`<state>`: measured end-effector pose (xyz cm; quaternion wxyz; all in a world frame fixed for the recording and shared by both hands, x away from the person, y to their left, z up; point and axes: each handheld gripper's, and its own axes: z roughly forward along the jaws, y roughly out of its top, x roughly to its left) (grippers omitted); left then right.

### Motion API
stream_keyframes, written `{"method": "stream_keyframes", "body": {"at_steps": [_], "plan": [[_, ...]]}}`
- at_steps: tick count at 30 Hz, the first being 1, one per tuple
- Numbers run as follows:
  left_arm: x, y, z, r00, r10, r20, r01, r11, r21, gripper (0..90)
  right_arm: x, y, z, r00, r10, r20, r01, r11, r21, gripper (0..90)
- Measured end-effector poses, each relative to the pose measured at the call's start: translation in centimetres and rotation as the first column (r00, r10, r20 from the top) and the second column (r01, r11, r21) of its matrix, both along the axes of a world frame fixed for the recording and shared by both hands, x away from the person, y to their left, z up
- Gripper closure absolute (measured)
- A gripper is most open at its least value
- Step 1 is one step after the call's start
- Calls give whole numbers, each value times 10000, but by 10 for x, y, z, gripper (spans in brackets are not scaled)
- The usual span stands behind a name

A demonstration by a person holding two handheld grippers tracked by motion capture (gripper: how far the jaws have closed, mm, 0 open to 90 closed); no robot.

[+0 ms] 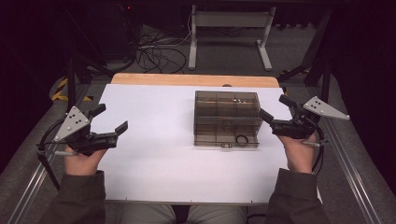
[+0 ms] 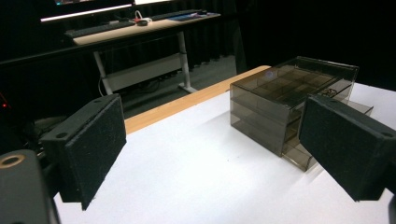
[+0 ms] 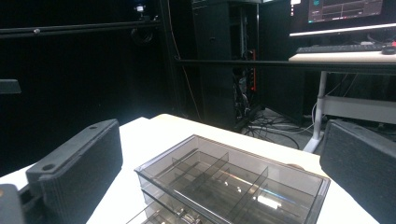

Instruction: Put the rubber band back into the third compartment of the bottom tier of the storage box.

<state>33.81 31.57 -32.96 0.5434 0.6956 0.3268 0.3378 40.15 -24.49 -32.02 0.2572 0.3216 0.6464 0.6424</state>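
A smoky, see-through drawer box point(image 1: 227, 118) stands on the white table sheet point(image 1: 154, 154), right of centre; its bottom drawer is pulled out slightly and holds a small black ring point(image 1: 242, 139). The box point(image 2: 287, 100) appears ahead and to the right in the left gripper view, and the box point(image 3: 231, 186) lies close below in the right gripper view, its divided top compartments visible. My left gripper point(image 1: 113, 120) is open at the table's left side, well away from the box. My right gripper point(image 1: 275, 108) is open just beside the box's right end, holding nothing.
A wooden table edge point(image 1: 196, 80) runs behind the white sheet. Beyond it are floor cables point(image 1: 156, 53) and a white desk frame point(image 1: 230, 32). Metal rails flank the table. A desk with a keyboard point(image 2: 100, 29) stands farther back.
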Motion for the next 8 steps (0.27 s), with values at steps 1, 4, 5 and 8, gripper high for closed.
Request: {"method": "stream_keyframes", "body": {"at_steps": [1, 4, 5, 8], "plan": [[0, 0, 0, 10000, -10, 3, 10, 10000, 15, 84, 0, 0, 0, 10000, -28, 6, 28, 10000, -8, 0], [0, 0, 1, 10000, -25, 36, 25, 10000, 9, 84, 0, 1, -1, 10000, -46, 7, 46, 10000, -78, 0], [0, 0, 1, 10000, -30, 35, 30, 10000, 8, 84, 1, 1, -1, 10000, -41, 4, 41, 9999, -116, 0], [0, 0, 0, 10000, -21, 29, 21, 10000, 26, 84, 1, 2, -2, 10000, -61, -34, 60, 9998, -176, 0]]}}
